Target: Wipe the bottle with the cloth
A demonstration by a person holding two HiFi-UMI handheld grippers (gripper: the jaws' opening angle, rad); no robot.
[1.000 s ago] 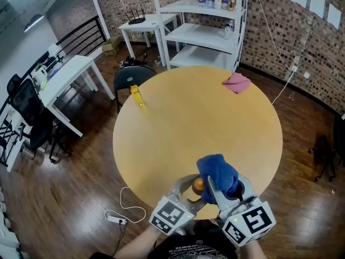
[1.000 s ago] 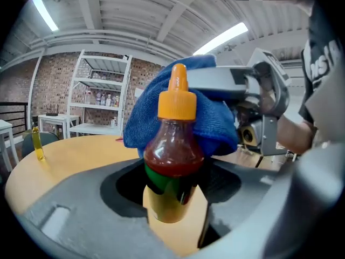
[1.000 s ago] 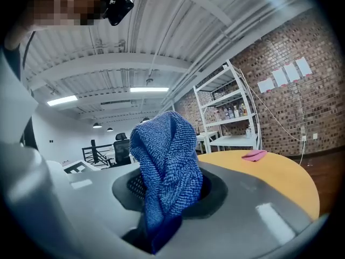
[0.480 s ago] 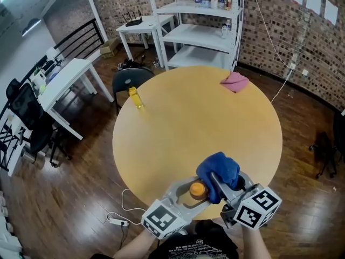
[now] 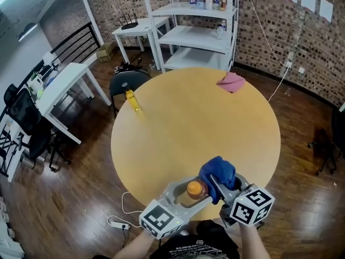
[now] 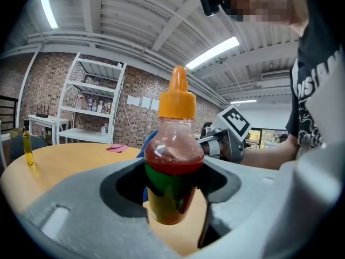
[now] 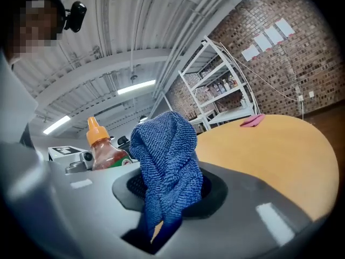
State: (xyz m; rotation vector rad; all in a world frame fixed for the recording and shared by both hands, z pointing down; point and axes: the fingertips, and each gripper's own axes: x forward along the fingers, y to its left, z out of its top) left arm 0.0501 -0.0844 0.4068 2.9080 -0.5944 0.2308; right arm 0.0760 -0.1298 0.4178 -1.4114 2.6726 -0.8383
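no readable print, bottle (image 7: 104, 154) label illegible

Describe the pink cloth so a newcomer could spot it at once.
Find the round wooden table. At its far right edge, by the white shelves, lies the pink cloth. The blue cloth, its only lookalike, is at the near edge.

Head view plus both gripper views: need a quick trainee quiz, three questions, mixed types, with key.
1. Multiple choice: the left gripper is shut on
A) a slim yellow bottle
B) an orange-capped clear plastic bottle of red sauce
C) a white power strip
2. True or false: the blue terry cloth lies spread flat on the round wooden table, clear of the right gripper and its fingers.
3. Short answer: what colour is the spare crumpled cloth at the table's far edge?

Key: 1 B; 2 false, the fingers hold it bunched; 3 pink.
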